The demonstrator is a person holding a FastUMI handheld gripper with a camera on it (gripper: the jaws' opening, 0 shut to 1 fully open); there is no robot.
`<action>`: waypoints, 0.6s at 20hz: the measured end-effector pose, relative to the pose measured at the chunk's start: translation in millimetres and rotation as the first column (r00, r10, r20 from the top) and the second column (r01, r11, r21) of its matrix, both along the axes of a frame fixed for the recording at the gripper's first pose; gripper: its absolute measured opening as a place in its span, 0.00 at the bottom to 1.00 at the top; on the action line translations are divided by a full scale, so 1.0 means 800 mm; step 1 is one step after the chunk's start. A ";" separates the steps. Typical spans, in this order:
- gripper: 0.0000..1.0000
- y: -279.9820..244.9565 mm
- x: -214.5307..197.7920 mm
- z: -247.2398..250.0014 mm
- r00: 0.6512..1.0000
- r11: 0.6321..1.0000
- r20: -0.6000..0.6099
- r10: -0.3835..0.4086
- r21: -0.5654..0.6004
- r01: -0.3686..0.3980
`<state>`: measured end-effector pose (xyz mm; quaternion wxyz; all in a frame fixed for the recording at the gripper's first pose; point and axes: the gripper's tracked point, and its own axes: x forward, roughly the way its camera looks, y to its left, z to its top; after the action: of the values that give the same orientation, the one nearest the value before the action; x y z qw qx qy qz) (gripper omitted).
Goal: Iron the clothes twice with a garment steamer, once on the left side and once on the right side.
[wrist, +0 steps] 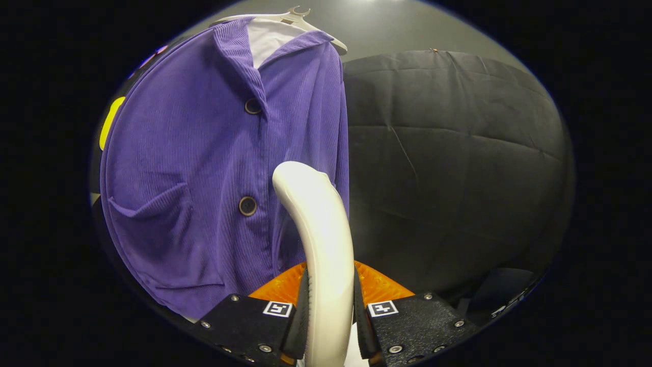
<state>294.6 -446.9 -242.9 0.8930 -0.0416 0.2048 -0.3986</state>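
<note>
Purple ribbed cloth makes up the buttoned shirt (204, 168), which is hung on a pale plastic hanger (298, 18) over a white inner garment (267, 38), at about ten o'clock from the fingers and against the black cloth wall (448, 163). A glossy white curved garment steamer handle (318, 239) is clamped between the two fingers of the gripper (330, 316), both pressed against its sides. Its head is raised at twelve o'clock, against the shirt's right-hand edge near the lower dark button (248, 205). Which passes have been finished cannot be told; a stroke on one side is judged to be in hand. The cloth is seen hanging fairly smooth, with soft folds around the patch pocket (153, 214) at nine o'clock.
</note>
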 end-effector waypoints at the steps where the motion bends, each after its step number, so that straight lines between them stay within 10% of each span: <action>1: 0.39 -0.001 -0.001 -0.005 1.000 1.000 -0.006 -0.003 0.006 0.003; 12: 0.39 0.004 -0.003 -0.075 0.994 0.996 -0.109 0.024 0.085 -0.015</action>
<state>292.5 -443.6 -303.2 0.8852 -0.0278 0.2701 -0.3778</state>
